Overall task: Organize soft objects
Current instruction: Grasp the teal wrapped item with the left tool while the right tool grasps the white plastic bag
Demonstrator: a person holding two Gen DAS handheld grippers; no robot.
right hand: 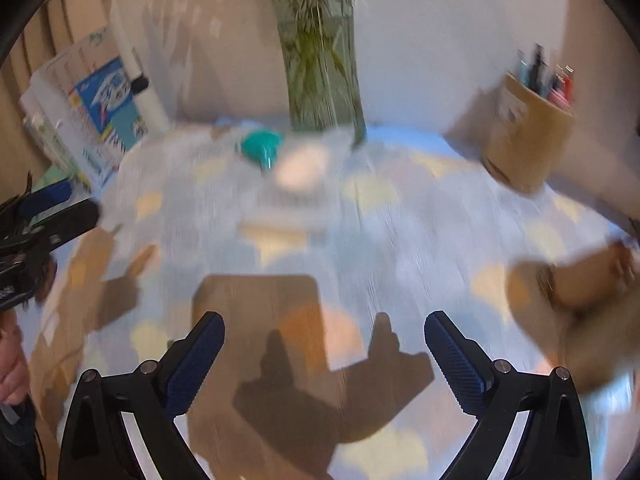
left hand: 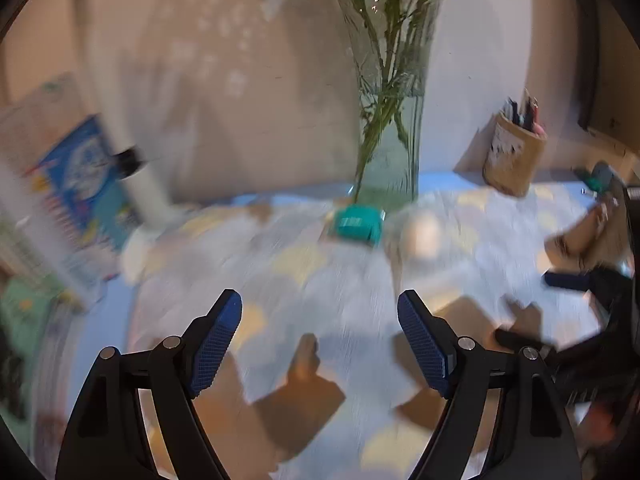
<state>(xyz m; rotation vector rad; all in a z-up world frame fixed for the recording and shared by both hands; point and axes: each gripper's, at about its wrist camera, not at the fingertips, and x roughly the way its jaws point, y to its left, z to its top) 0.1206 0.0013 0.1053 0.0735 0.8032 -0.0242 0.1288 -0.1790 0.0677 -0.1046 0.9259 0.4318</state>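
Cloth (left hand: 352, 280) patterned in pale blue and yellow covers most of the bench (left hand: 448, 180) and fills the middle of both blurred views. At top centre a glass vase (left hand: 394, 152) of green stems stands at the cloth's far edge, with a brown pen holder (left hand: 514, 156) at the upper right. Just in front of the vase lies a teal object (left hand: 357, 225). Low in each frame, the left hand-held gripper (left hand: 320, 340) and right hand-held gripper (right hand: 324, 356) hang above the cloth, jaws spread wide, holding nothing.
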